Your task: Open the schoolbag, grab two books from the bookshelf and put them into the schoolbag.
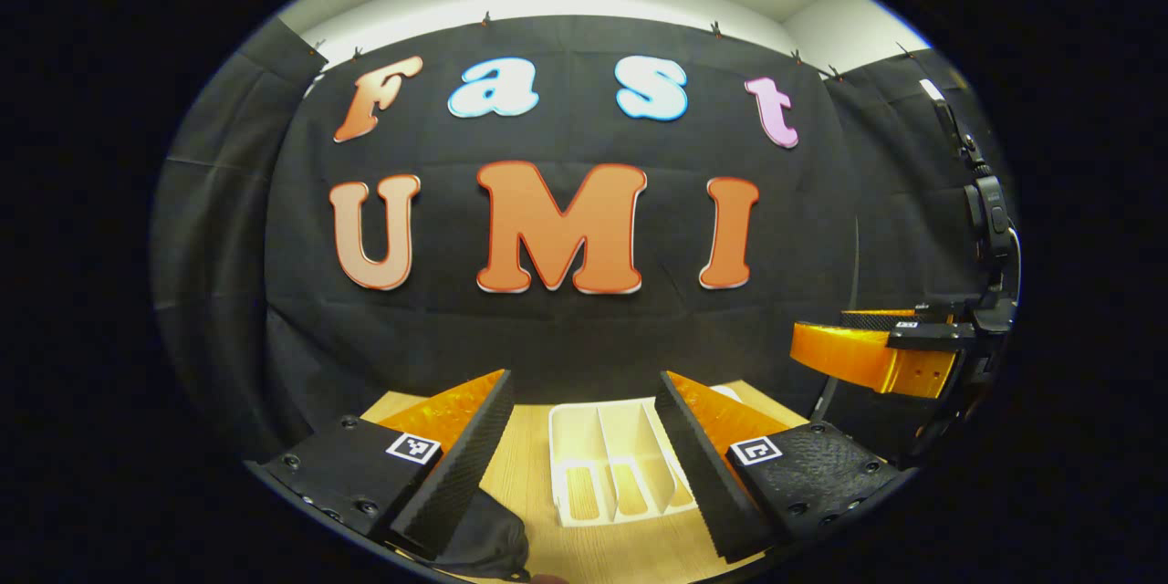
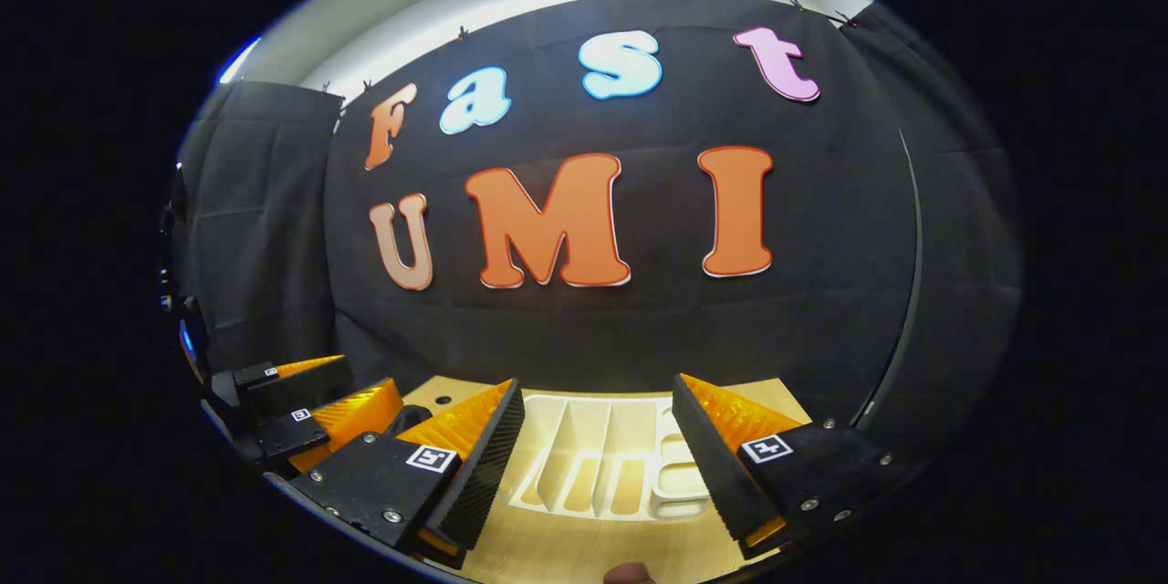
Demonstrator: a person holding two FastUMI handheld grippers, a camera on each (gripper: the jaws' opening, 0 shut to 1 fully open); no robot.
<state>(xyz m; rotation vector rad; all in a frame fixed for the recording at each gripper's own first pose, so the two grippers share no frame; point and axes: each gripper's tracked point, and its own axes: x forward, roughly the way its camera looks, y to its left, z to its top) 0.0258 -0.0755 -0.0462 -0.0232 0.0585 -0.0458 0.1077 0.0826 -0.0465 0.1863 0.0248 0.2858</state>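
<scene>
A white bookshelf rack [image 1: 610, 467] with upright dividers lies on the wooden table [image 1: 527, 484]; its slots look bare. The black schoolbag [image 1: 484, 540] shows as a dark fabric corner at the bottom left, under my left finger. My left gripper [image 1: 584, 376] is open above the table, and the rack sits between its fingers farther off. My right gripper [image 2: 597, 381] is open too, framing the same rack [image 2: 593, 465]. Each gripper sees the other beside it: the right gripper [image 1: 826, 328] at the right, the left gripper [image 2: 370, 376] at the left. Neither holds anything.
The black cloth wall [image 1: 566, 338] rises just behind the table's far edge. A small round hole [image 2: 444, 400] marks the tabletop [image 2: 547, 547] near the back left. A dark stand with a device [image 1: 990, 228] rises at the far right.
</scene>
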